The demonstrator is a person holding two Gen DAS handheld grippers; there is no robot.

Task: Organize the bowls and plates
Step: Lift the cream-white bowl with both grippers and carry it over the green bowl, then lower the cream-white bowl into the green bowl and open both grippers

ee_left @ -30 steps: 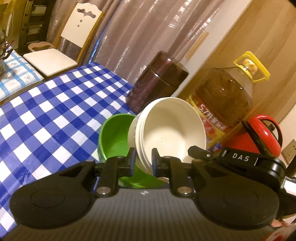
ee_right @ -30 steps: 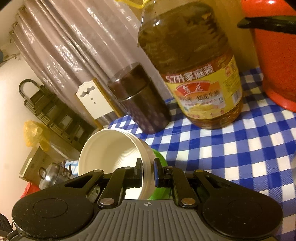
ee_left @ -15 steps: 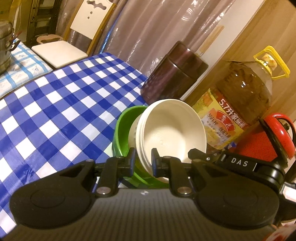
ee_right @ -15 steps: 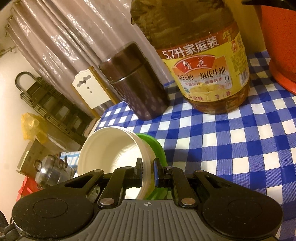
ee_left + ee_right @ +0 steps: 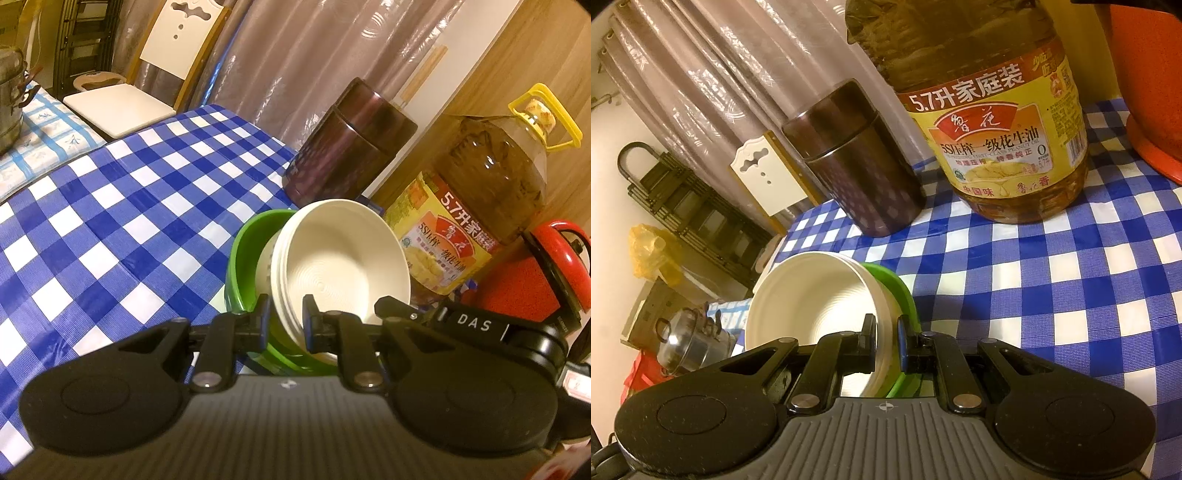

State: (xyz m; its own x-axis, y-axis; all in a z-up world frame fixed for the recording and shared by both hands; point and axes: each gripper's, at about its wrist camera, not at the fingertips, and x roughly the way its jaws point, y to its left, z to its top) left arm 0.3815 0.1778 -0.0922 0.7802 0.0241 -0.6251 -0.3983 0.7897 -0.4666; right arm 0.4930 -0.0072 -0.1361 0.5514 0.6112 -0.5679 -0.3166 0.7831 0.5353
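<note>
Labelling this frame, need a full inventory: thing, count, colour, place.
white bowls: nested stack, count unclear, tilted in both claws
green bowl: 1, under the stack
canister: 1, dark brown, table rear
oil bottle: 1, amber, yellow label, right of canister
kettle: 1, red, far right
tablecloth: 1, blue-white check
chair: 1, white, beyond table
left claw: shut on stack rim
right claw: shut on stack rim

My right gripper (image 5: 886,345) has its jaws clamped on the rim of the white bowl (image 5: 809,299), tilted into a green bowl (image 5: 899,291) on the checked worktop (image 5: 1052,277), near a tin (image 5: 857,162) and oil bottle (image 5: 982,110).
</note>
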